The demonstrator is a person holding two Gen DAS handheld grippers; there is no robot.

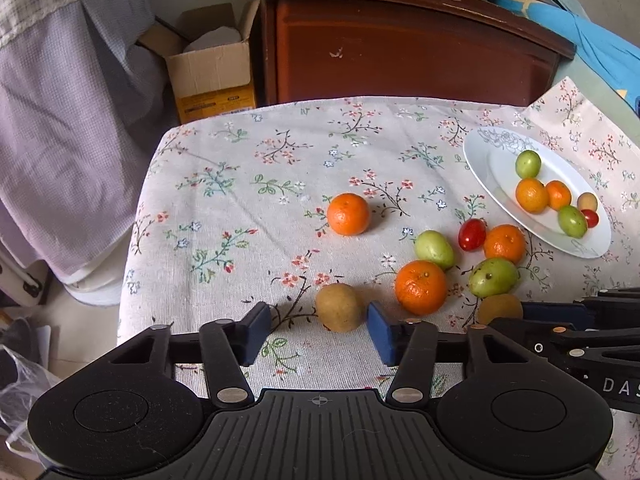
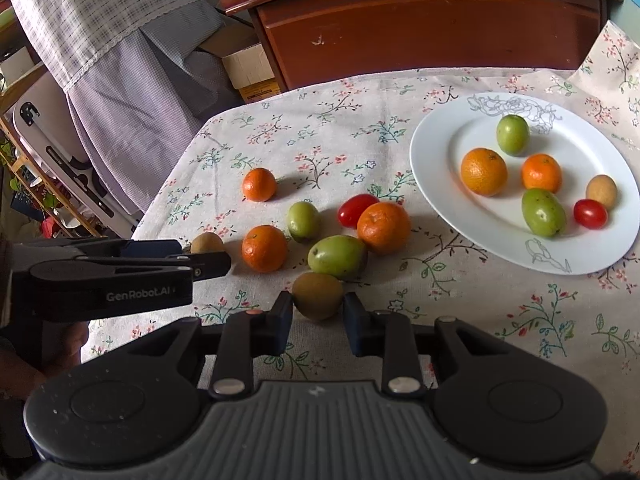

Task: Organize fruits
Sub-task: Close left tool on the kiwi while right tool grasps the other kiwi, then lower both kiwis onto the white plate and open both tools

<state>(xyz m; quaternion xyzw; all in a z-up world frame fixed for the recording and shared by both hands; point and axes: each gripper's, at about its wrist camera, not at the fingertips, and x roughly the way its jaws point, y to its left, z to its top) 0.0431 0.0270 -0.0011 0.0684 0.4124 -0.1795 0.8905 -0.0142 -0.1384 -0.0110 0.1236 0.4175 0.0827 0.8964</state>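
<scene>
A white plate (image 2: 448, 216) at the right of the floral tablecloth holds several fruits: oranges, green fruits, a brown fruit, a red tomato. Loose on the cloth lie oranges, green fruits and a red tomato (image 2: 356, 209). My left gripper (image 1: 316, 326) is open around a brown round fruit (image 1: 339, 307), pads apart from it on the left, close on the right. My right gripper (image 2: 317, 314) has its pads against both sides of another brown fruit (image 2: 318, 295), which also shows in the left wrist view (image 1: 500, 308).
A dark wooden cabinet (image 1: 400, 48) stands behind the table. An open cardboard box (image 1: 212, 72) and a draped purple cloth (image 1: 60, 120) are at the left, off the table edge. A lone orange (image 1: 348, 214) lies mid-table. A plastic bag (image 1: 20, 380) is on the floor.
</scene>
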